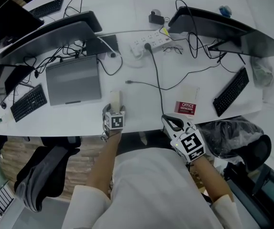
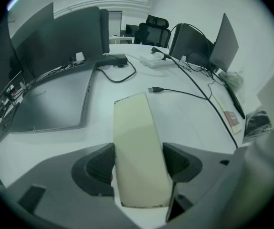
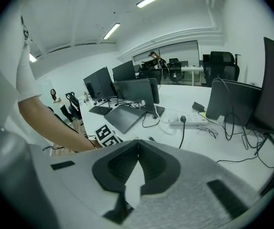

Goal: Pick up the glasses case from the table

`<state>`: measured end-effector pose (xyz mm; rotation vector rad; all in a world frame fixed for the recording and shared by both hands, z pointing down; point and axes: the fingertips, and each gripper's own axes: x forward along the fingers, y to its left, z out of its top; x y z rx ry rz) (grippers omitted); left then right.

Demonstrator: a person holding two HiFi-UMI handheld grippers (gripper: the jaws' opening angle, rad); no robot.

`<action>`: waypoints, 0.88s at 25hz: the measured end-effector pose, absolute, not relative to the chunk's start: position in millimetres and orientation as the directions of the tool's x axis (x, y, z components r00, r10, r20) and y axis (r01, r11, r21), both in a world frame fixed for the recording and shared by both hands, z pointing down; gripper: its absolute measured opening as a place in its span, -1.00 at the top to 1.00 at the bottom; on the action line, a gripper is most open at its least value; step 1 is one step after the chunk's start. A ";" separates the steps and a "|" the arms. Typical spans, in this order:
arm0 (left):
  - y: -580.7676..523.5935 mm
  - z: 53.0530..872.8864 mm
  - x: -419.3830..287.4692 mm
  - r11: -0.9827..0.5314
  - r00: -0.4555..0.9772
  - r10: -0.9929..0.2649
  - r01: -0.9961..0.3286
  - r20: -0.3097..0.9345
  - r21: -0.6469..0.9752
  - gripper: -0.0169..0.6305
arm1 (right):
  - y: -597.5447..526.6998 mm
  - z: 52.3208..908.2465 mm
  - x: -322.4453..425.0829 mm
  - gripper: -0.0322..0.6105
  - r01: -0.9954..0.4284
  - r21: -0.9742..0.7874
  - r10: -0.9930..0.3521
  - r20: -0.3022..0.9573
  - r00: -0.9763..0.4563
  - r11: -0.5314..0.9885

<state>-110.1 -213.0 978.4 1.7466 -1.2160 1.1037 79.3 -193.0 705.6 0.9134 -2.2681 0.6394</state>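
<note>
Left gripper points steeply down over the glasses case, its 2 pads meeting the case's long sides. This crosswise hold is judged suited to lifting it level. The case lies on the table near the front edge, beside the closed laptop. Right gripper hangs aside, jaws pressed together, empty. A loose cable plug lies beyond the case — nothing obstructs an upward lift.
</note>
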 end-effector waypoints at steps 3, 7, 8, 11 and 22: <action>-212.2 975.8 -113.9 -0.272 0.222 -0.321 -0.953 0.921 0.134 0.00 | -194.6 701.3 74.0 0.89 -0.730 -0.205 -0.445 0.676 -0.587 0.652; -212.5 964.4 -116.6 -0.256 0.256 -0.341 -0.951 0.905 0.172 0.00 | -194.0 696.7 67.3 0.89 -0.722 -0.205 -0.442 0.671 -0.595 0.661; -211.9 959.8 -117.5 -0.251 0.261 -0.346 -0.951 0.901 0.179 0.00 | -193.6 695.7 65.8 0.89 -0.719 -0.201 -0.442 0.671 -0.596 0.665; -209.7 947.7 -120.9 -0.235 0.284 -0.362 -0.949 0.888 0.208 0.00 | -191.6 693.3 60.7 0.89 -0.708 -0.186 -0.439 0.670 -0.598 0.681; -212.6 877.4 -149.0 -0.204 0.383 -0.499 -0.924 0.777 0.324 0.00 | -181.3 679.2 19.8 0.89 -0.666 -0.154 -0.433 0.650 -0.624 0.730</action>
